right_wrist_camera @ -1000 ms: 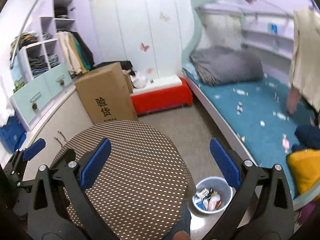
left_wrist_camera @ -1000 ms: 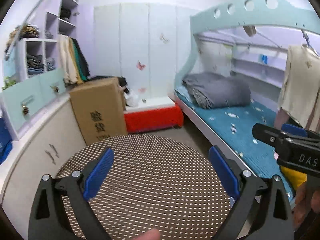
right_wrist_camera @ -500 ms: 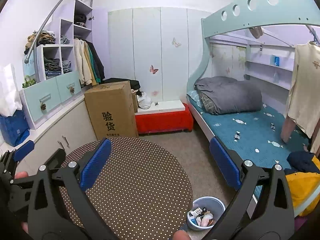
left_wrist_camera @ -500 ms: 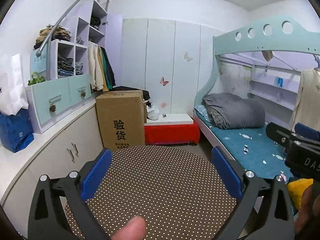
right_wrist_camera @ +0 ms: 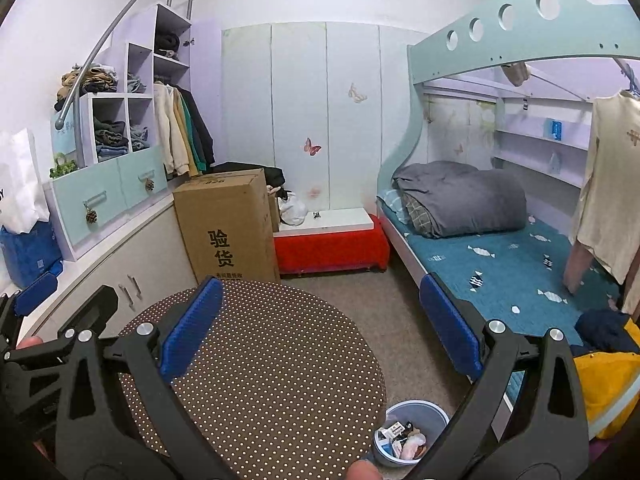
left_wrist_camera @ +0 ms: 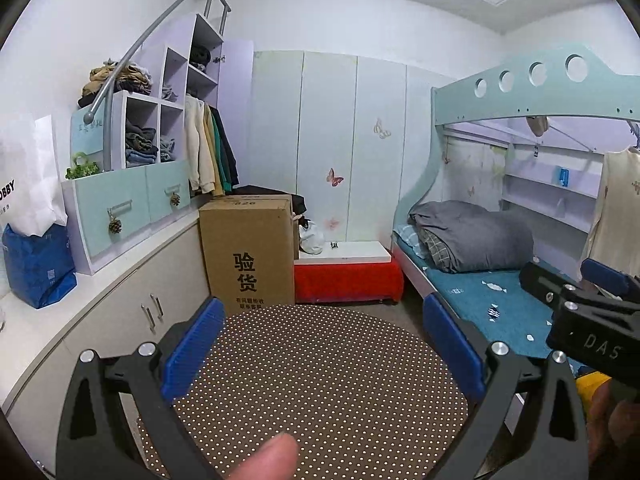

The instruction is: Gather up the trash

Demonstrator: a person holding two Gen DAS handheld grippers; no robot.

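A round brown table with white dots (left_wrist_camera: 320, 376) fills the near foreground; it also shows in the right wrist view (right_wrist_camera: 260, 380). My left gripper (left_wrist_camera: 320, 344) is open and empty above it. My right gripper (right_wrist_camera: 318, 324) is open and empty, above the table's right part. A small blue trash bin (right_wrist_camera: 412, 432) with several scraps inside stands on the floor at the table's right edge. No loose trash shows on the table. The right gripper's body shows at the right of the left wrist view (left_wrist_camera: 580, 312).
A tall cardboard box (left_wrist_camera: 248, 256) stands behind the table, next to a red bench with a white top (left_wrist_camera: 346, 276). White cabinets (left_wrist_camera: 120, 320) run along the left. A bunk bed with blue sheet (right_wrist_camera: 500, 264) lines the right. Grey carpet (right_wrist_camera: 384, 312) lies between.
Both grippers have tilted upward, so the views show more of the room and ceiling and less of the table. Both stay open and empty.
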